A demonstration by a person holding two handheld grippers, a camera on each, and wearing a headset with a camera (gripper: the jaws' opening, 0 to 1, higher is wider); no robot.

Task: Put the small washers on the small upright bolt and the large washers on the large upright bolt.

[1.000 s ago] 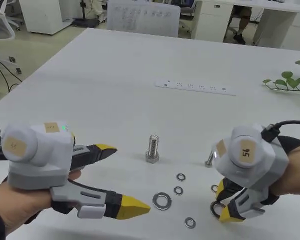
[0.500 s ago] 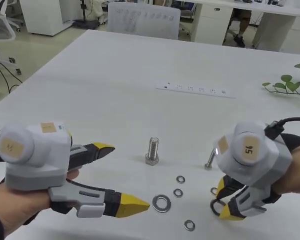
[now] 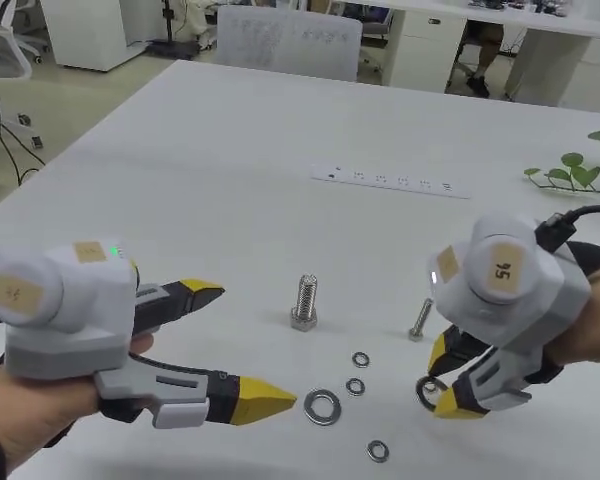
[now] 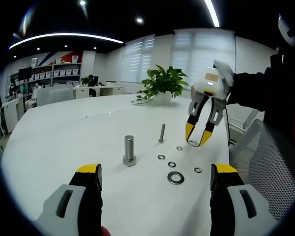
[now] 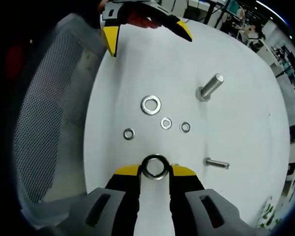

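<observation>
Tabletop [image 3: 230, 180], white and broad, is shared by two yellow-tipped grippers. The left gripper [image 3: 248, 348] is held spread wide and empty, and the right gripper [image 3: 442, 385] is clenched on a large steel ring washer [image 5: 155, 167]. A large threaded steel bolt [image 3: 305, 300] is stood upright between them, with a small steel bolt [image 3: 421, 318] beside the right one. Another large washer [image 3: 323, 407] and three small steel washers [image 3: 355, 385] are laid loose before the bolts.

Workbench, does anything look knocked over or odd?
Nothing stands out. The large bolt and small bolt stand upright, loose washers lie flat on the table, and the right hand-held gripper holds a large washer.
</observation>
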